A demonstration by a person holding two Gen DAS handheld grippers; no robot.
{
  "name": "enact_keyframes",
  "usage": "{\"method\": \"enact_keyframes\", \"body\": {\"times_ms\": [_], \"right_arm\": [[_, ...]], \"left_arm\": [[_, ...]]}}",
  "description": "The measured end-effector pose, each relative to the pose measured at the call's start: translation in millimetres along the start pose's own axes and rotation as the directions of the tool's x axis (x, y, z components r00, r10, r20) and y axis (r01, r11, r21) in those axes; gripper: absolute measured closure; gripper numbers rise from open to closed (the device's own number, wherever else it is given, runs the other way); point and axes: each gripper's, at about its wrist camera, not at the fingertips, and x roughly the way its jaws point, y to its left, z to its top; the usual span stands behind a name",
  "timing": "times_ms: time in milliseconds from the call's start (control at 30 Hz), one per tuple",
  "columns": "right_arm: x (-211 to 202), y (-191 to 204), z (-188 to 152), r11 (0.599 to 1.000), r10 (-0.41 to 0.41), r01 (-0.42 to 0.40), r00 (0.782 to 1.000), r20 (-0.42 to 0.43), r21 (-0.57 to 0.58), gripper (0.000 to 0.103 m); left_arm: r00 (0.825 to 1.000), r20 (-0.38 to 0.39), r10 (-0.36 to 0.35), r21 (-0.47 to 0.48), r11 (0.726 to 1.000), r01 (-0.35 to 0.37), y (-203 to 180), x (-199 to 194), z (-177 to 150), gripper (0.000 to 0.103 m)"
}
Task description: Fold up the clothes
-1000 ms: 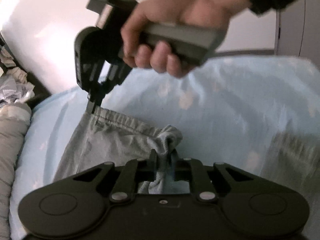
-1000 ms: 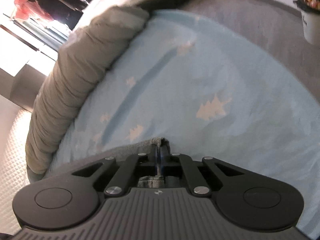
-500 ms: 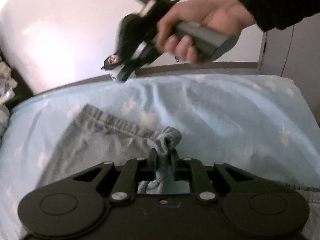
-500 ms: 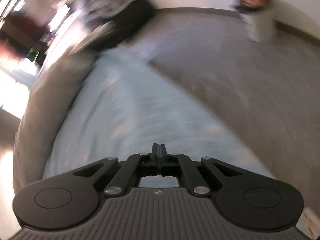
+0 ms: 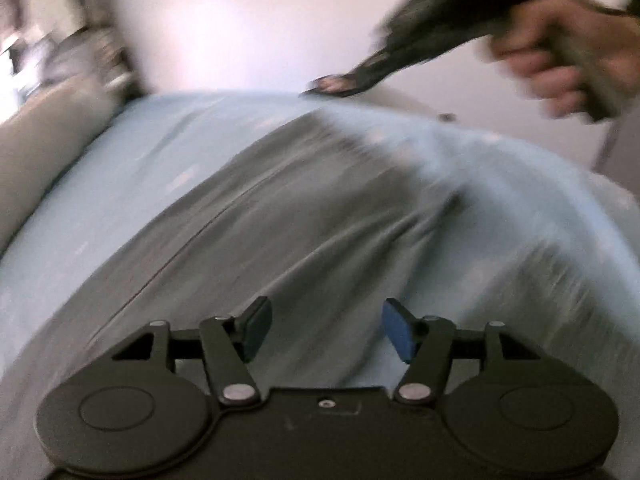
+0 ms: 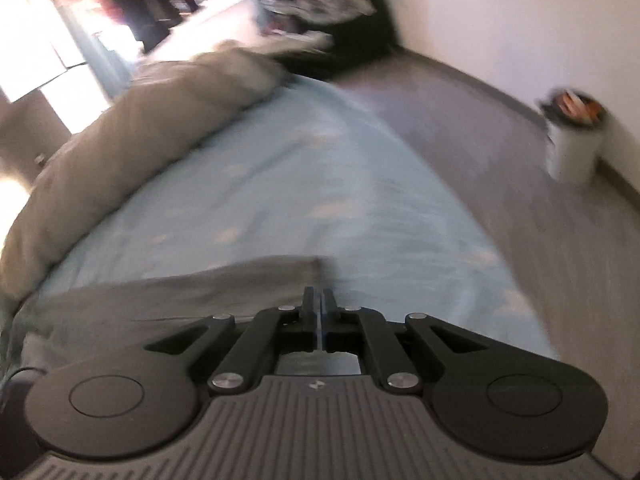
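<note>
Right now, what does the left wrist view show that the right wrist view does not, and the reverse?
Only the left wrist view shows the left tongs, opening with nothing between them, and a hand holding the other tool. Only the right wrist view shows the floor, a white bin by the wall, and the right tongs shut. Both show the grey garment on the light blue sheet and the grey rolled bedding.

The garment (image 5: 304, 216) below my left gripper (image 5: 326, 330) is plain grey. The sheet (image 6: 280, 184) is light blue with faint pale shapes. My gripper bodies are black, with blue pads (image 5: 396, 336). The rolled bedding (image 6: 132, 128) is grey-beige. The bin (image 6: 574, 148) is white.
</note>
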Motion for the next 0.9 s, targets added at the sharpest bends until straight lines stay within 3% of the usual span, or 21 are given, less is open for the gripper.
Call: {"method": "enact_keyframes", "body": {"times_ms": [133,333,600,667,733,800,900], "right_arm": [[-11.5,65.6,-18.5,0.998,0.028,-0.025,0.999,0.039,-0.061,0.1],[-11.8,146.8,-60.3,0.996,0.004,-0.003,1.0,0.006,-0.09,0.1],[-3.5,236.1,-139.1,0.996,-0.088,0.085,0.991,-0.1,-0.03,0.098],[-0.1,252.6,-160.5,0.993,-0.113,0.115,0.987,-0.115,0.011,0.097],[3.7,266.8,-177.2,0.989,-0.131,0.139,0.983,-0.128,0.057,0.095],[6.9,279.7,-192.2,0.981,-0.147,0.162,0.979,-0.144,0.102,0.092],[6.8,295.5,-205.9,0.974,-0.142,0.167,0.976,-0.164,0.152,0.082]], "left_arm": [[0.985,-0.087,0.152,-0.14,0.977,-0.163,64.5,-37.6,-65.4,0.044],[0.938,-0.182,0.294,-0.317,0.886,-0.339,157.0,-110.7,-160.7,0.044],[0.839,-0.304,0.452,-0.462,0.7,-0.544,325.8,-219.4,-276.9,0.044],[0.803,-0.337,0.492,-0.491,0.636,-0.595,373.7,-235.8,-295.6,0.044],[0.784,-0.364,0.504,-0.551,0.562,-0.617,417.9,-247.6,-309.8,0.044],[0.771,-0.376,0.514,-0.616,0.483,-0.622,456.3,-257.2,-319.0,0.044],[0.775,-0.387,0.5,-0.665,0.43,-0.61,497.3,-256.1,-330.6,0.044]]}}
